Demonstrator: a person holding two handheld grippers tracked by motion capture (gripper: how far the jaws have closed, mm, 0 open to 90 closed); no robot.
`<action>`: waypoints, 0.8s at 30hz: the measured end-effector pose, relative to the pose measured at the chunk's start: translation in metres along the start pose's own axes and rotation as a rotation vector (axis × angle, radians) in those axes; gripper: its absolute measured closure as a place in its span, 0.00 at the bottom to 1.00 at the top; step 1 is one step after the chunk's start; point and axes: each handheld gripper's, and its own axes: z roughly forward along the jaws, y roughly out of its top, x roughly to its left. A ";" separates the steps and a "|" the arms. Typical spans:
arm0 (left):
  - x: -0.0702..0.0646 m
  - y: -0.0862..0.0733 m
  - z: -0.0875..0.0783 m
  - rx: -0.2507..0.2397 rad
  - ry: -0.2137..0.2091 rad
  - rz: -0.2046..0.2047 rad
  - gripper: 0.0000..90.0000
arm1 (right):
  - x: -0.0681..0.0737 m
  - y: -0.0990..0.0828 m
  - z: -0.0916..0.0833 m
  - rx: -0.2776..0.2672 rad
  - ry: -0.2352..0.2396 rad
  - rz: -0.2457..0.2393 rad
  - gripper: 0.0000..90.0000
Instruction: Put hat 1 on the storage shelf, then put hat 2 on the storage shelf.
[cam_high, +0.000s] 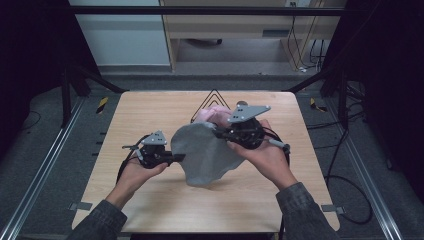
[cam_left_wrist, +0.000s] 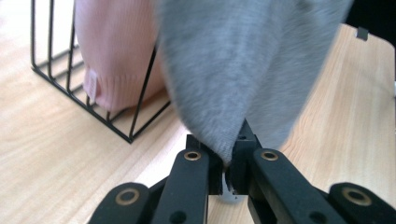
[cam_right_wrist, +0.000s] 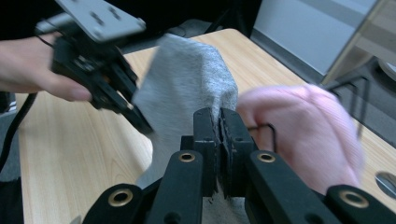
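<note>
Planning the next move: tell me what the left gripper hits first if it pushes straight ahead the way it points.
The grey cloth clamped in the left gripper comes first; past it, probably the right gripper, though depth is unclear.

High view: fixed overhead, looks fwd and down on the pale wooden table (cam_high: 150, 200). Both gripper views ride very close behind own black jaws, nearly level w/ tabletop. All three share the soft grey knitted cloth (cam_high: 207, 155) and black wire rack (cam_left_wrist: 70, 88).

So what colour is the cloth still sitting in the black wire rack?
Pale pink ribbed knit cloth, clearest in the left gripper view.
</note>
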 end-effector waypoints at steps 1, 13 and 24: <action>-0.001 0.003 -0.003 -0.001 0.004 0.006 0.97 | -0.003 -0.003 -0.004 -0.010 -0.007 0.012 0.96; -0.018 0.070 -0.045 -0.002 0.061 0.094 0.97 | -0.015 0.007 -0.043 -0.101 -0.040 0.058 0.96; -0.013 0.135 -0.075 -0.039 0.124 0.120 0.97 | -0.040 0.046 -0.062 -0.193 -0.072 0.103 0.96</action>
